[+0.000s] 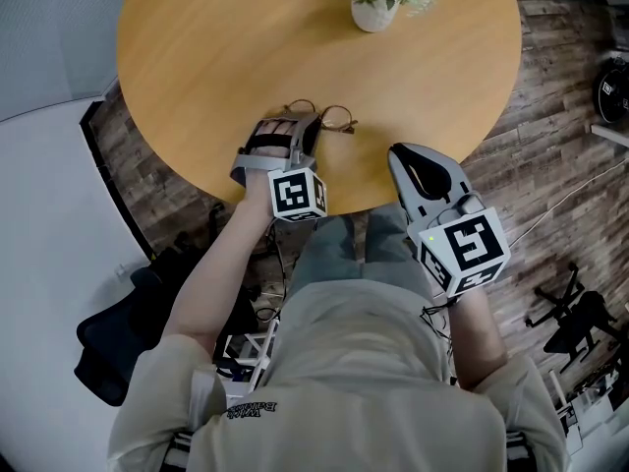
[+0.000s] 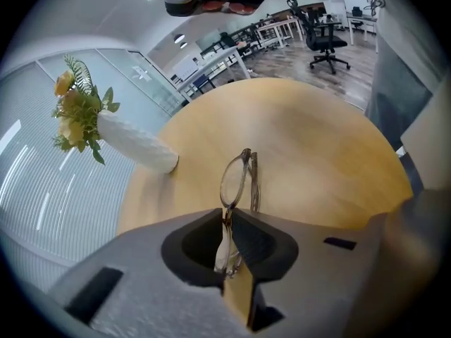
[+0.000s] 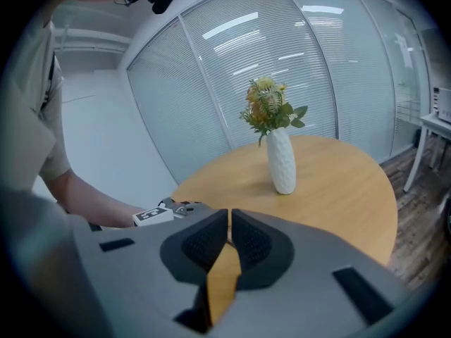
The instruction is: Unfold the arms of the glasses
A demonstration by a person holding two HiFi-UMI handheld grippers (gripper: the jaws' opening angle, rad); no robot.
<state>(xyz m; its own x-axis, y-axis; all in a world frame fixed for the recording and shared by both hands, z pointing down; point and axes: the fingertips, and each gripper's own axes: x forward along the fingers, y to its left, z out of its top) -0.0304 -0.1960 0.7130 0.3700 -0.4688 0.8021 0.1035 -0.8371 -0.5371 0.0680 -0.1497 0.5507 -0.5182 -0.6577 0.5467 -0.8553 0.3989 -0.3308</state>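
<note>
The folded glasses (image 1: 334, 118) with a thin clear frame lie near the front edge of the round wooden table (image 1: 216, 57). My left gripper (image 1: 303, 134) is down on their left end. In the left gripper view the jaws are pressed together on the near lens end of the glasses (image 2: 237, 178), so my left gripper (image 2: 229, 218) is shut on them, and the far lens sticks out past the tips. My right gripper (image 1: 401, 152) hovers over the table's front edge to the right, apart from the glasses. Its jaws (image 3: 230, 218) are shut with nothing between them.
A white vase with flowers (image 1: 374, 6) stands at the table's far side, also seen as the vase (image 2: 135, 151) and the vase (image 3: 282, 162). Office chairs and desks (image 2: 320, 34) stand beyond the table. The person's legs are under the near edge.
</note>
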